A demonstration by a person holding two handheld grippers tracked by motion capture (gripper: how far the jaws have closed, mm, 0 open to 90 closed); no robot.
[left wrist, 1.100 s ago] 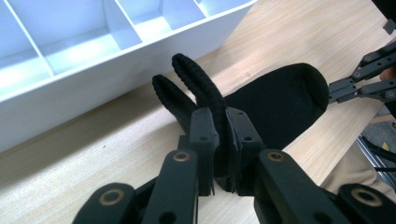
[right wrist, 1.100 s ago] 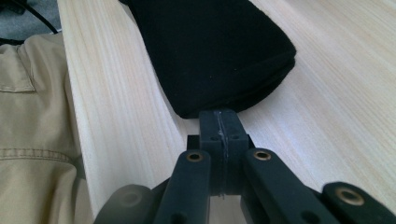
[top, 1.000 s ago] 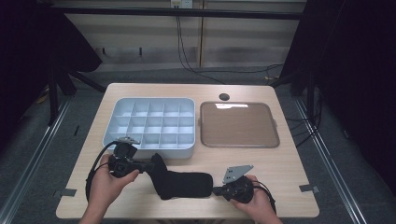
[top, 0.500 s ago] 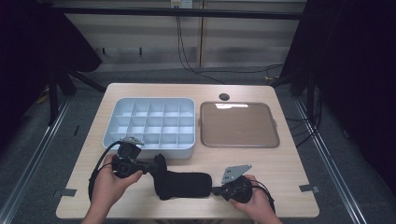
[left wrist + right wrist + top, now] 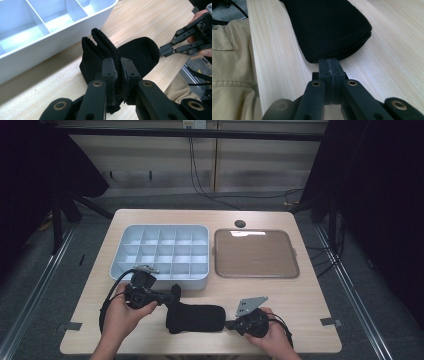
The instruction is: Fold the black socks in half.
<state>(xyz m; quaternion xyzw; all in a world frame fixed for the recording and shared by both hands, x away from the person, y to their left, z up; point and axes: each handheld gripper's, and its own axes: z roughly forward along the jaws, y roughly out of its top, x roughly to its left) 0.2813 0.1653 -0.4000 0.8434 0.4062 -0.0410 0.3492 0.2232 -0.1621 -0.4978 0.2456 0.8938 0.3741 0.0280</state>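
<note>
A black sock lies across the near middle of the wooden table, toe to the right. My left gripper is shut on its ribbed cuff, which stands up off the wood between the jaws. My right gripper is at the toe end. In the right gripper view its jaws are pressed flat together with the tips against the rounded toe; no fabric shows between them. The left gripper view also has the right gripper at the toe's edge.
A pale blue divided bin with several empty compartments stands just behind the left hand; its wall is close to the cuff. A brown flat tray sits at the back right. A cable hole is near the far edge.
The left gripper has shifted slightly to the right with the cuff in it, bunching that end of the sock. The right hand has stayed put.
</note>
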